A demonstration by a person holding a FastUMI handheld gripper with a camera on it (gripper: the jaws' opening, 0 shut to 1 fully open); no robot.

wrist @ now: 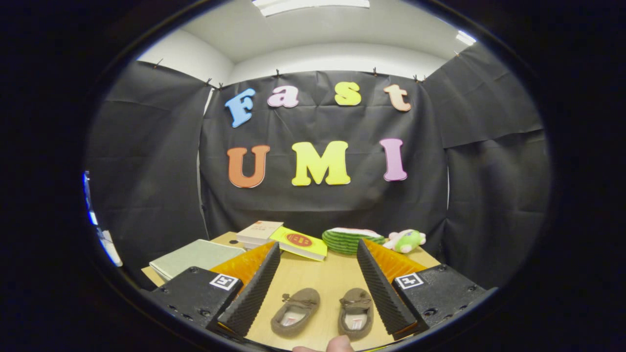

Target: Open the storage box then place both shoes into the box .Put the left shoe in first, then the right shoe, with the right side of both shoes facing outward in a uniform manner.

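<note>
A: How do the tongs point(318, 288) stand?

B: Their two fingers point(254, 288) are spread wide apart and grip nothing. They hang above the near part of the wooden surface point(318, 276).

A: And the shoes?

B: Two brown slippers lie side by side on the surface, in the gap between the fingers, toes pointing away toward the far wall. The left slipper point(296, 311) sits close to the left finger; the right slipper point(356, 312) lies just beside the right finger. They are near each other but apart.

A: Anything by them?

B: A fingertip point(337, 344) of a person pokes in at the very near edge, just in front of the right slipper.

A: What lies farther off?

B: Beyond the fingers, at the far side, a yellow book point(299, 242) leans against a pale book point(259, 231) to its left. A grey-green notebook point(195, 256) lies at the far left. Right of the yellow book sits a watermelon-striped cushion point(348, 239), then a small green and pink plush toy point(406, 240).
</note>
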